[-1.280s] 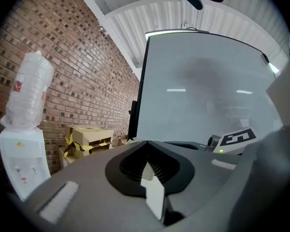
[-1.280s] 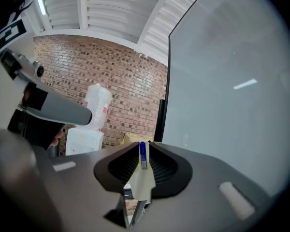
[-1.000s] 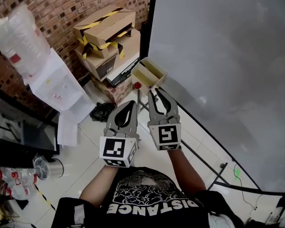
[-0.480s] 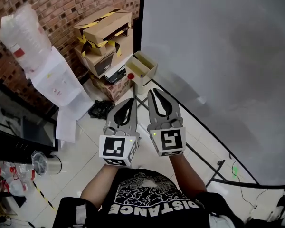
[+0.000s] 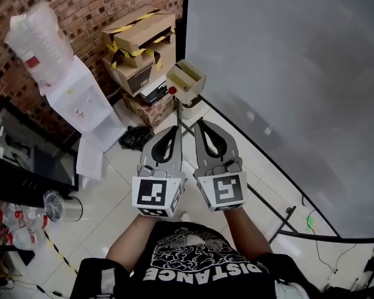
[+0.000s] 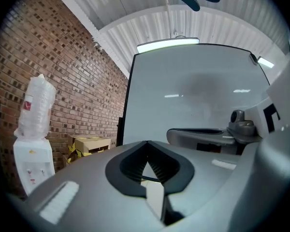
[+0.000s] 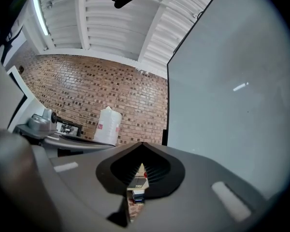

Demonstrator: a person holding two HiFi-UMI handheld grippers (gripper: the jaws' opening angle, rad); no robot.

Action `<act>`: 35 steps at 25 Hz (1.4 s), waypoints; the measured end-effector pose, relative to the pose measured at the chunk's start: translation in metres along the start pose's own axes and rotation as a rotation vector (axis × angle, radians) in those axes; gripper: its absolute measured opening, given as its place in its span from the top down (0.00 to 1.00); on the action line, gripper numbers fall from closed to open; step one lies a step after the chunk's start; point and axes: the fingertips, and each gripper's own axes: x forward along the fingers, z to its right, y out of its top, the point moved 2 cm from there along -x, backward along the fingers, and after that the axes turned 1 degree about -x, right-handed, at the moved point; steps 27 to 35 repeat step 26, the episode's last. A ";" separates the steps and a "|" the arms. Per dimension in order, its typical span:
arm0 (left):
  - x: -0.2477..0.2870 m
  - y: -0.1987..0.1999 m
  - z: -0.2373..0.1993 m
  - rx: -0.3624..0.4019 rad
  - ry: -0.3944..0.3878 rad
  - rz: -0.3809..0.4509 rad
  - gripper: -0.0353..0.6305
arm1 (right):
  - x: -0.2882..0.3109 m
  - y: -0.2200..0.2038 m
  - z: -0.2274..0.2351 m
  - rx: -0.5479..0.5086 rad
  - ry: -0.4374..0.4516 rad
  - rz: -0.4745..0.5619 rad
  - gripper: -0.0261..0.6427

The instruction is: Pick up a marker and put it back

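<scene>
No marker shows clearly in any view. A small open beige box [image 5: 186,80] is fixed at the lower left corner of the whiteboard [image 5: 287,73], and a small red item [image 5: 172,90] sits at its near edge. Both grippers are held side by side in the air in front of the person, pointing toward that box and well short of it. My left gripper [image 5: 175,130] is shut with nothing in it, its tips meeting [image 6: 147,142]. My right gripper [image 5: 197,123] is also shut and empty, jaws together [image 7: 142,143].
Cardboard boxes [image 5: 139,39] with yellow-black tape are stacked against the brick wall [image 5: 81,5]. A water dispenser [image 5: 71,92] with an upturned bottle stands left. The whiteboard's stand legs [image 5: 262,198] cross the tiled floor. A dark cabinet [image 5: 25,161] is at the far left.
The right gripper's jaws have come together from slightly apart. Both grippers sit a little lower in the picture, and the box appears farther ahead of them.
</scene>
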 end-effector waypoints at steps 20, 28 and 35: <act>-0.068 0.005 0.000 0.003 -0.066 -0.023 0.94 | -0.046 0.013 -0.054 0.005 -0.080 -0.043 0.96; -0.089 0.006 0.004 0.008 -0.086 -0.021 0.94 | -0.061 0.013 -0.068 0.009 -0.104 -0.059 0.96; -0.089 0.006 0.004 0.008 -0.086 -0.021 0.94 | -0.061 0.013 -0.068 0.009 -0.104 -0.059 0.96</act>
